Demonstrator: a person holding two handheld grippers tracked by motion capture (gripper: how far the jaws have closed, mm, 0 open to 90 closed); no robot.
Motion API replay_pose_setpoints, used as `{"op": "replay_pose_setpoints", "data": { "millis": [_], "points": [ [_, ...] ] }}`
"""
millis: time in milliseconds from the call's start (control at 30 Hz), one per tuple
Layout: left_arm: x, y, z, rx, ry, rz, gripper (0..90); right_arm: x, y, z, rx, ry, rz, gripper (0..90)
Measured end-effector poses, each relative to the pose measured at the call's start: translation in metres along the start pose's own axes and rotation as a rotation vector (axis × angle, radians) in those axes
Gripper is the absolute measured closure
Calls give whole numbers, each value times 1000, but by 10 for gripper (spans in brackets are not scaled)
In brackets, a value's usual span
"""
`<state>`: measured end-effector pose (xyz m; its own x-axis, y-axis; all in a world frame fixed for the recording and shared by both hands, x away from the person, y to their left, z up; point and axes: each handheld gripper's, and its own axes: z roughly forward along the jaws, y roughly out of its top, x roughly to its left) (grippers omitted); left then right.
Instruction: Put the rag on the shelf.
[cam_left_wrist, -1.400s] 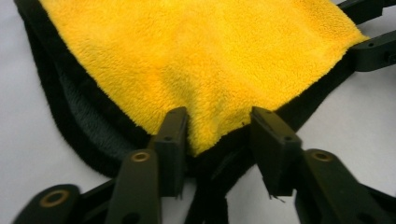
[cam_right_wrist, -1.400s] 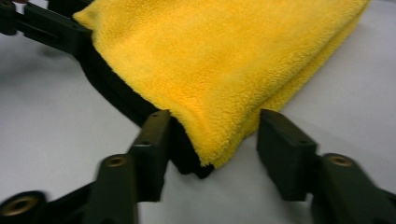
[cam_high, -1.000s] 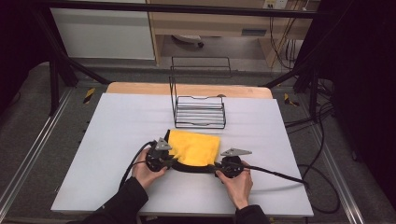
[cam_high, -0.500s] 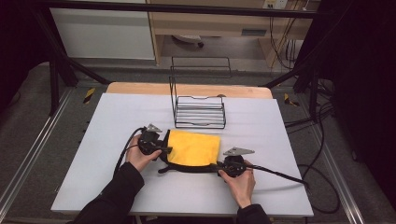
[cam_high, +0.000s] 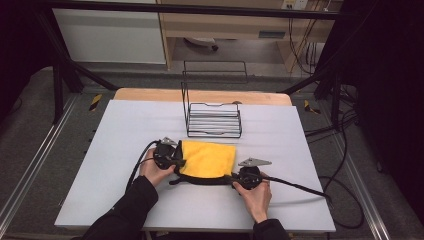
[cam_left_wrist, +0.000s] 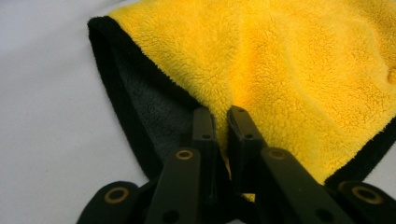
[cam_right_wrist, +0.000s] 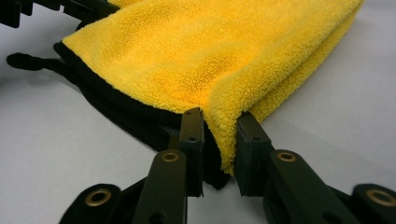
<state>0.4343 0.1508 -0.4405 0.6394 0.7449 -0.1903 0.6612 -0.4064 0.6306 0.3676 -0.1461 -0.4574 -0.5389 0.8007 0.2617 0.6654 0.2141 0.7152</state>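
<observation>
A folded yellow fleece cloth with a black border and dark grey underside lies flat on the white counter, near the person's edge and just in front of an empty black wire rack that stands toward the far side. The left gripper is at the cloth's left edge; its jaws have just been closing and now pinch a fold of the yellow fleece between them, as the left gripper view confirms. The right gripper is at the cloth's near right corner, its jaws clamped on the doubled yellow edge, seen close in the right gripper view. The cloth's black border runs along the near side between the two grippers. Each gripper is held by one hand, with dark sleeves entering from the near side. Cables trail from both grippers across the counter.
</observation>
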Motion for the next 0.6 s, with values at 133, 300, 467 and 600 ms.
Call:
{"op": "replay_pose_setpoints", "data": {
  "millis": [133,300,467,600],
  "points": [
    [-9,-1,-7,0,-24,0,846,-4,5,-7,17,6,-33,798],
    [-31,-4,-16,-34,-78,33,843,-21,10,-21,42,22,-50,798],
    [-53,-8,-18,-35,-59,58,834,-37,11,-22,48,30,-102,796],
    [-53,-9,-17,-46,-55,94,764,-45,13,-21,66,34,-114,788]
  ]
}}
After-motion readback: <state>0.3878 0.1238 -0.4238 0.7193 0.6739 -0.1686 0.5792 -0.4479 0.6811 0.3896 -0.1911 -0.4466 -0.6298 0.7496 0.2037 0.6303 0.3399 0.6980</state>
